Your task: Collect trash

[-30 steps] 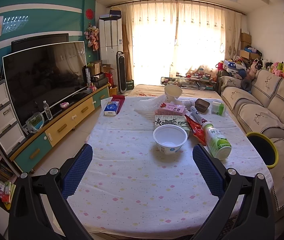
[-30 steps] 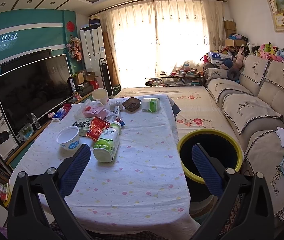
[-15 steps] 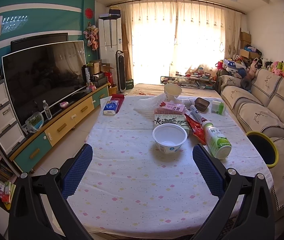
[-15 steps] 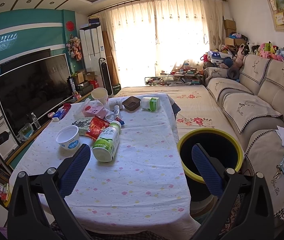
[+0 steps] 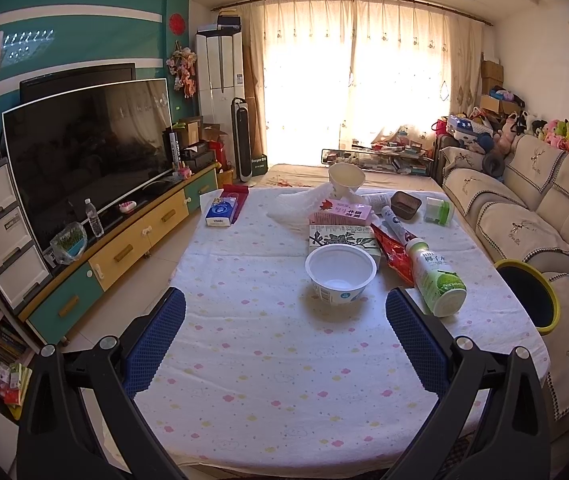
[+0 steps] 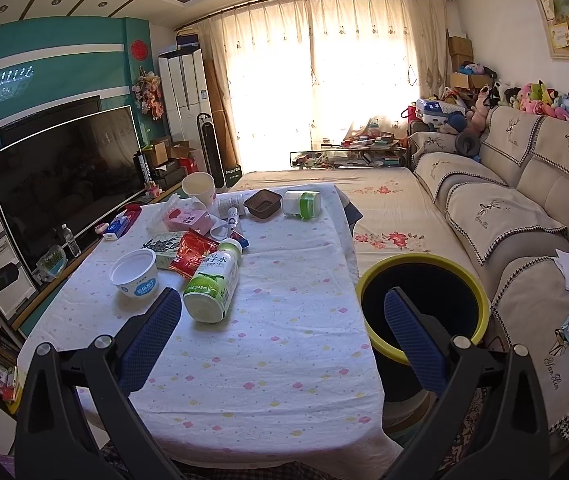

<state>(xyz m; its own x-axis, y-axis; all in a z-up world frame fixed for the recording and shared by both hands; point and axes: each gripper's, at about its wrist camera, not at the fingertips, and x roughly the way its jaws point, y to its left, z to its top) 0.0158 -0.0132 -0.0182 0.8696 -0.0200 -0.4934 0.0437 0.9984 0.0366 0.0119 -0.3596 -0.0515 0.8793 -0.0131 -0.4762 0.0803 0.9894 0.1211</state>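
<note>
My left gripper (image 5: 284,336): jaws wide apart, nothing between them, held above the near part of the counter.
My right gripper (image 6: 280,336): jaws wide apart, empty, over the counter's right edge; its right finger shows in front of the bin.
Counter (image 5: 284,380): covered with a white cloth printed with small coloured dots.
White bowl (image 5: 340,274): upright, open side up, nothing visible inside, ahead of my left gripper near the middle of the counter.
Green-label bottle (image 6: 213,280): lying on its side, base toward me, just right of the white bowl, close to my right gripper's left finger.
Red wrapper (image 6: 194,254): flat on the cloth, partly under the bottle's neck end.
Patterned box (image 5: 342,238): directly behind the white bowl.
Pink carton (image 5: 340,214): behind the patterned box.
Paper cup (image 6: 199,187): tilted, at the far end of the counter.
Brown tray (image 6: 264,203): far end, beside a green-and-white jar (image 6: 302,204) lying on its side.
Blue tissue pack (image 5: 220,211): far left corner of the counter.
Bin (image 6: 480,308): yellow rim, dark inside, on the floor between the counter and the sofa (image 6: 524,208).
</note>
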